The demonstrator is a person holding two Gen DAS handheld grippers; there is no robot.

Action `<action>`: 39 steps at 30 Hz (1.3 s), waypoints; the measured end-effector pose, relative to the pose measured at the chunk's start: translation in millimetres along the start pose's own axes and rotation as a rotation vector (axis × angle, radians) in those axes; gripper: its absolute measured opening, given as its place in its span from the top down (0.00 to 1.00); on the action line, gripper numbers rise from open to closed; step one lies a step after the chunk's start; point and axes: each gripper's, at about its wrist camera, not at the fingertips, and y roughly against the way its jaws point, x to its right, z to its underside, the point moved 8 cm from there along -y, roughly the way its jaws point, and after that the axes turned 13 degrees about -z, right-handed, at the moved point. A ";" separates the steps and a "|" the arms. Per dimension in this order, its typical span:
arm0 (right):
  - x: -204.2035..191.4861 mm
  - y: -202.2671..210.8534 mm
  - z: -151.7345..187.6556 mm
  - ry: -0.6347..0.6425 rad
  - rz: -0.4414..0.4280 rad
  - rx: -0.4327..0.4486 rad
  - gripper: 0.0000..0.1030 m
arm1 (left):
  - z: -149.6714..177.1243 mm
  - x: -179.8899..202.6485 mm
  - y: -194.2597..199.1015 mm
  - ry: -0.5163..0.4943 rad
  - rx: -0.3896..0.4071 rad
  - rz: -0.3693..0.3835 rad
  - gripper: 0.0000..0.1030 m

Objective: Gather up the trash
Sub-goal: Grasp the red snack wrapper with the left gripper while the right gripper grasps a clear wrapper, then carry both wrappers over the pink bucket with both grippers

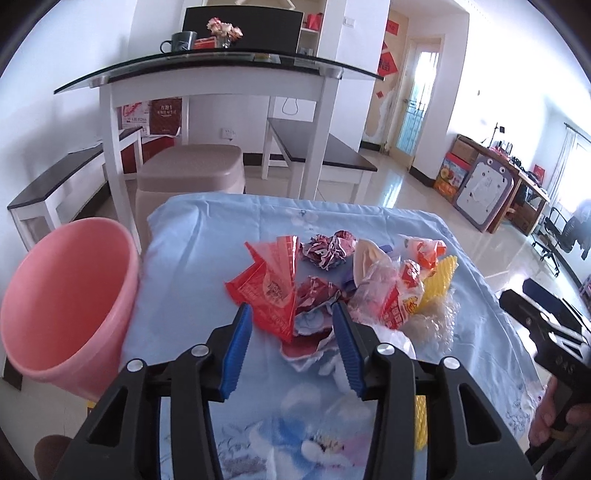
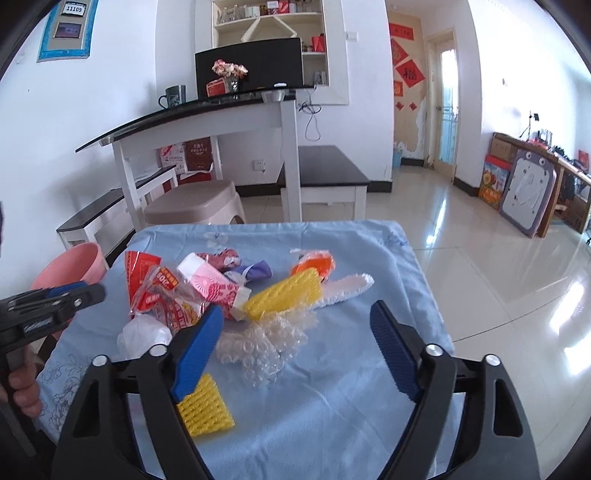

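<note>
Blue-clothed table [image 2: 332, 424]: left gripper [image 1: 291, 312] jaws spread w/ crumpled red-white wrapper [image 1: 310, 325] between, right gripper [image 2: 295, 317] spread near clear bubble wrap [image 2: 262, 347].

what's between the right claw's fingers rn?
Right wrist view: clear bubble wrap lies on the blue cloth between the right claw fingers, pads not pressing it. Yellow foam net sits just beyond.

wall frame [image 2: 70, 27]: "11109" | snack wrapper [image 2: 168, 284]: "200"
</note>
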 end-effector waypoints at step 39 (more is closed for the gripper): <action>-76.1 -70.8 4.8 0.099 -0.365 -0.171 0.97 | -1.1 -15.2 4.5 0.050 0.003 0.067 0.99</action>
